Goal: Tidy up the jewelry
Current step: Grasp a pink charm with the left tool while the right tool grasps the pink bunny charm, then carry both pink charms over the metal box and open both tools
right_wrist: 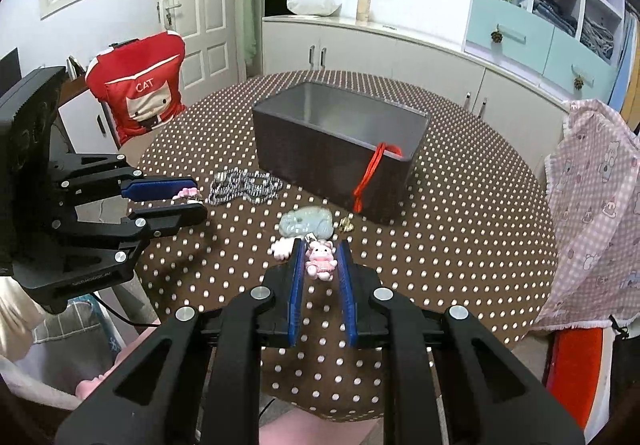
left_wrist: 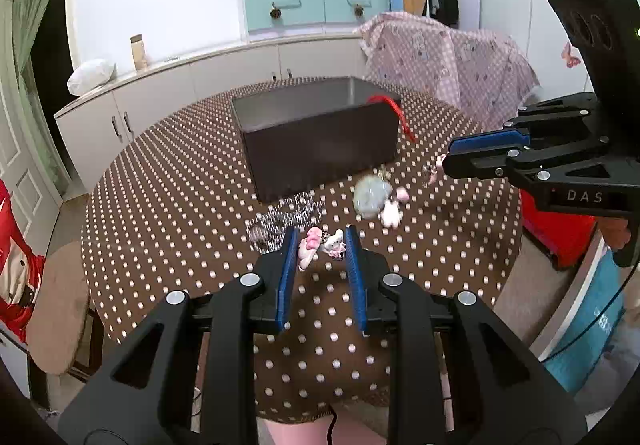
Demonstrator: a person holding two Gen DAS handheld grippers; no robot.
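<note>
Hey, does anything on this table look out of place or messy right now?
Yes: the red cord hangs over the rim of the dark box and down its outer wall instead of lying inside. The silver chain sits in a tangled heap beside the box.

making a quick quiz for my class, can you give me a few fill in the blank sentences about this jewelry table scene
1. A ____ cord hangs over the rim of the dark box.
2. The brown tablecloth is patterned with white ____.
3. The charm between the right gripper fingers is ____ in colour.
4. The silver chain lies ____ the box, on the table.

Missing words: red; dots; pink; outside
</note>
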